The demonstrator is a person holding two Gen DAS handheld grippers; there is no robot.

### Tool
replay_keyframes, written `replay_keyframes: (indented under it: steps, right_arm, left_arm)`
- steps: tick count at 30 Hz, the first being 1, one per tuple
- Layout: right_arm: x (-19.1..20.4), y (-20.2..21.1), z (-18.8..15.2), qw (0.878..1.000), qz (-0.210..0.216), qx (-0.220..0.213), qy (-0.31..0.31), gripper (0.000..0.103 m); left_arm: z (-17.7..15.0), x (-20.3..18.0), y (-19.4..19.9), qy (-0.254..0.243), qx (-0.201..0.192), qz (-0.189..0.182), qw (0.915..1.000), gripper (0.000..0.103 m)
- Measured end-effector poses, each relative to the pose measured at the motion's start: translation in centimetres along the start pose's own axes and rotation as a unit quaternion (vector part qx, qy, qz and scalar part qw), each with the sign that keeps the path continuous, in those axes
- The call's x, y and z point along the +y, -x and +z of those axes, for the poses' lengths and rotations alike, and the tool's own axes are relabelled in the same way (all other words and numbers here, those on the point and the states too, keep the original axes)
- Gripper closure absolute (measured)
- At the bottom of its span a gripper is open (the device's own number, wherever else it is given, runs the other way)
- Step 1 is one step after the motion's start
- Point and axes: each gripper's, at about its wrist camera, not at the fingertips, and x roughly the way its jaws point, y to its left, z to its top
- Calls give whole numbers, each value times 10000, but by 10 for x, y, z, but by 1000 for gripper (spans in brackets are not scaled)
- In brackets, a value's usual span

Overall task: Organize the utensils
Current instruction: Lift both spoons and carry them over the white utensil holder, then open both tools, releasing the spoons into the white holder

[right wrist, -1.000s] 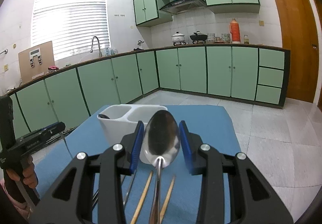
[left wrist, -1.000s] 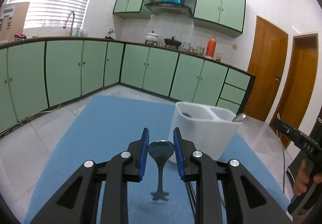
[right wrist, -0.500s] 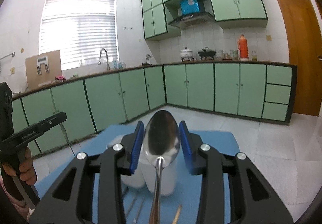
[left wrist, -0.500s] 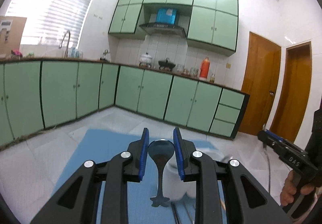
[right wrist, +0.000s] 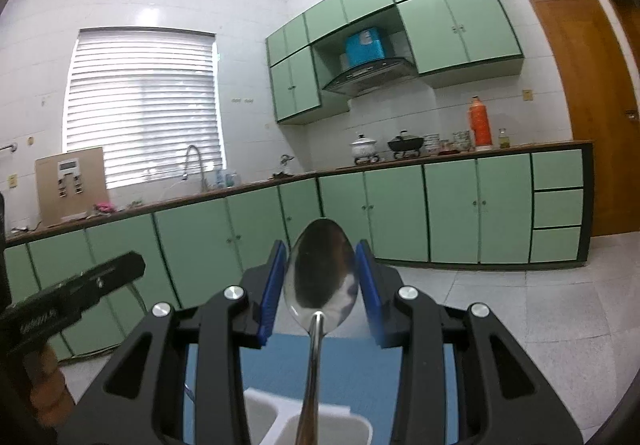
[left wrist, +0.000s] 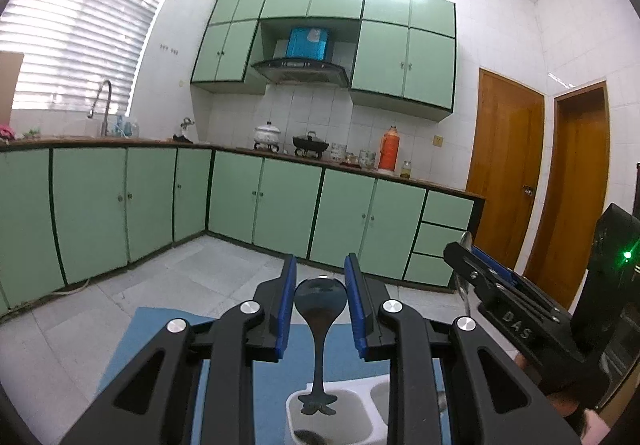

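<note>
The left claw (left wrist: 320,299) is closed on a dark spoon (left wrist: 320,309), its blue pads (left wrist: 287,309) pressed to both edges of the bowl; the spoon hangs bowl up, handle down, and the flared handle end sits over the left compartment of the white holder (left wrist: 374,391), at or just inside its rim; depth of insertion cannot be told; a dark item lies at the bottom of that compartment. The right claw (right wrist: 320,295) is closed on a steel spoon (right wrist: 320,277), blue pads against both sides of the bowl; this spoon is also bowl up, and its handle runs down toward the holder (right wrist: 336,411), ending near the divider; which compartment it is above cannot be told, since the handle tip is cut off by the frame edge. The holder stands on a blue mat (right wrist: 348,369) covering the surface. Each claw appears at the edge of the other's view, close together above the holder. Green cabinets (left wrist: 288,205) and a wooden door (left wrist: 504,173) line the background.
</note>
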Motion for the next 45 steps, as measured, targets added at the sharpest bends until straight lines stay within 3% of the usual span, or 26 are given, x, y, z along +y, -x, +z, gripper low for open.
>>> replay_keyframes:
  steps: [10, 20, 32, 35, 39, 43, 45]
  right_arm:
    - [11, -21, -37, 9971, -672, -240, 246, 68]
    - [-2, -31, -67, 9987, -470, 183, 26, 68]
    - [-2, -9, -87, 9968, 32, 763, -255, 67]
    - [-1, -1, -91, 9964, 28, 816, -226, 56]
    - [-4, 11, -91, 9965, 34, 798, -258, 49]
    - [-11, 30, -85, 9965, 7, 706, -438, 40]
    - [-14, 42, -83, 9965, -106, 675, -477, 30]
  left_arm:
    - [-31, 7, -38, -10, 317, 4, 9995, 79]
    - [-57, 7, -45, -65, 637, -27, 9979, 79]
    - [-78, 7, -43, -145, 970, -5, 9952, 78]
    - [-83, 6, -41, -155, 1047, 21, 9944, 78]
    - [-87, 9, -34, -79, 1041, 70, 9945, 76]
    - [-84, 11, -20, -22, 930, 101, 9956, 61]
    - [-84, 13, -12, -4, 904, 119, 9958, 55]
